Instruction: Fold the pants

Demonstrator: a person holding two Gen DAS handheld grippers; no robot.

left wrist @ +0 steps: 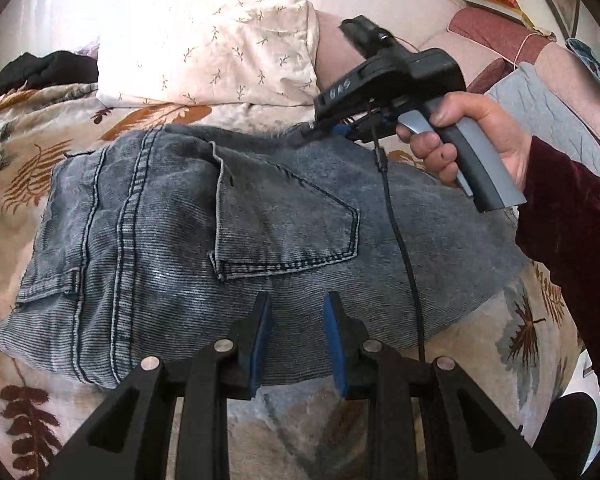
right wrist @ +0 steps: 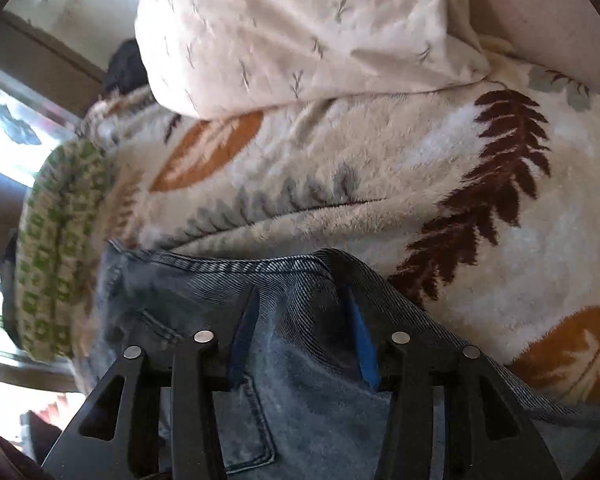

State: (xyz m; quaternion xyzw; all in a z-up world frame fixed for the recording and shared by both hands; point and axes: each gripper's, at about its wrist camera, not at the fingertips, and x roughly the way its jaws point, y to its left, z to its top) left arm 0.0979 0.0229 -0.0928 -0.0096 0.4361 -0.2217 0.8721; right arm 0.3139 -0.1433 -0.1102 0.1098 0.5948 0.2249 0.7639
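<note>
Grey-blue jeans lie folded into a compact stack on a leaf-print blanket, back pocket facing up. My left gripper is open, its blue pads just above the near edge of the stack, holding nothing. My right gripper is held in a hand at the far edge of the jeans. In the right wrist view the right gripper is open over the jeans, its fingers resting on or just above the denim near the folded edge.
A cream pillow lies behind the jeans. A black garment sits far left. A grey folded cloth and books are at the right. A green-patterned fabric lies at the blanket's left edge.
</note>
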